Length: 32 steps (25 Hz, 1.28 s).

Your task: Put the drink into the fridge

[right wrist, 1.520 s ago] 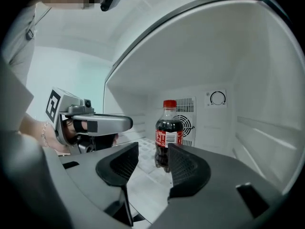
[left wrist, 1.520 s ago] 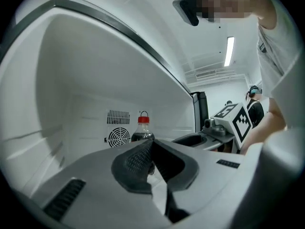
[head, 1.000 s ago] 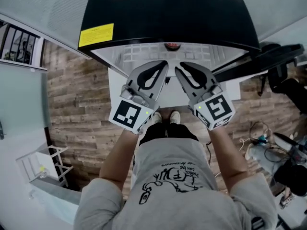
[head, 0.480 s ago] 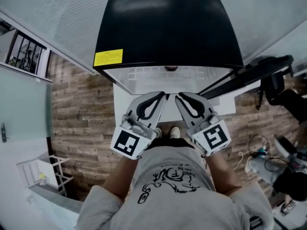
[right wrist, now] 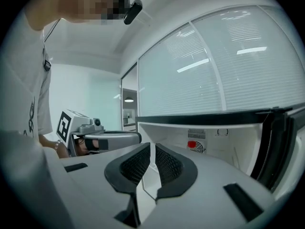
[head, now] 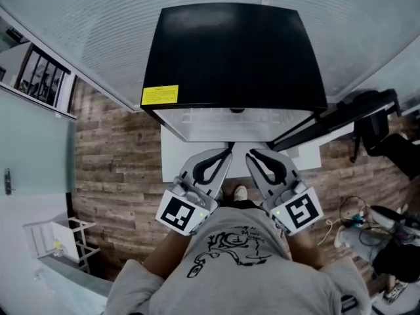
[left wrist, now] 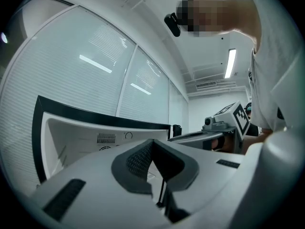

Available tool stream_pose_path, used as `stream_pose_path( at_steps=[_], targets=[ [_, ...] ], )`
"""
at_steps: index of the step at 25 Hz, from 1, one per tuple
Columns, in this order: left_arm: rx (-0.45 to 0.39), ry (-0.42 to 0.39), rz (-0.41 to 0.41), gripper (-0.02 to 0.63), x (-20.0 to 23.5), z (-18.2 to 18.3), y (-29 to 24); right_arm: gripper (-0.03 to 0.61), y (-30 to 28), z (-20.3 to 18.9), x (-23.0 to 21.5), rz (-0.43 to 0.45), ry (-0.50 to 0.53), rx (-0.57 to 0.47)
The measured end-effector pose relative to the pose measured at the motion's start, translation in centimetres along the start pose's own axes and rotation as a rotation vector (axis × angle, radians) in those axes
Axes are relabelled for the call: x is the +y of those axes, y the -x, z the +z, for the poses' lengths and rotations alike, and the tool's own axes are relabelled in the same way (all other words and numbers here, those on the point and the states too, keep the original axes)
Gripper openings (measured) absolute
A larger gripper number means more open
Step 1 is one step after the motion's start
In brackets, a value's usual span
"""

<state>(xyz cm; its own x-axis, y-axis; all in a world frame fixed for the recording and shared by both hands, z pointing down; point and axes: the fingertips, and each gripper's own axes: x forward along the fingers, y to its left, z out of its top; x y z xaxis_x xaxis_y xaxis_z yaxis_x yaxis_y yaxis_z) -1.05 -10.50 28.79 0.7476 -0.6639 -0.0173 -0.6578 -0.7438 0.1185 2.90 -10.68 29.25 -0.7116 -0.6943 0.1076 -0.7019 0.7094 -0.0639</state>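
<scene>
The black fridge (head: 233,54) stands with its white inside open toward the person. The left gripper (head: 226,153) and right gripper (head: 251,155) hang side by side just before it, each with its jaws closed together on nothing. No drink shows in any view. It is probably smooth and fairly heavy, so it is best gripped around its middle.

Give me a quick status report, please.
Left gripper and right gripper shut, empty. Fridge open, door swung right; no drink in view. Nothing between grippers and fridge.
</scene>
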Motion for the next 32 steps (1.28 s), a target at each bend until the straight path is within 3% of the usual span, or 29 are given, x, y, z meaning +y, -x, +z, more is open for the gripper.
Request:
stream_pose_path(
  at_steps=[14, 32],
  targets=[
    [0.023, 0.001, -0.040, 0.002, -1.4, -0.2, 0.3, 0.049, 0.1, 1.2, 0.9, 0.010, 0.027, 0.006],
    [0.015, -0.009, -0.036, 0.003, 0.0, 0.9, -0.9, 0.049, -0.9, 2.0, 0.1, 0.029, 0.034, 0.014]
  ],
)
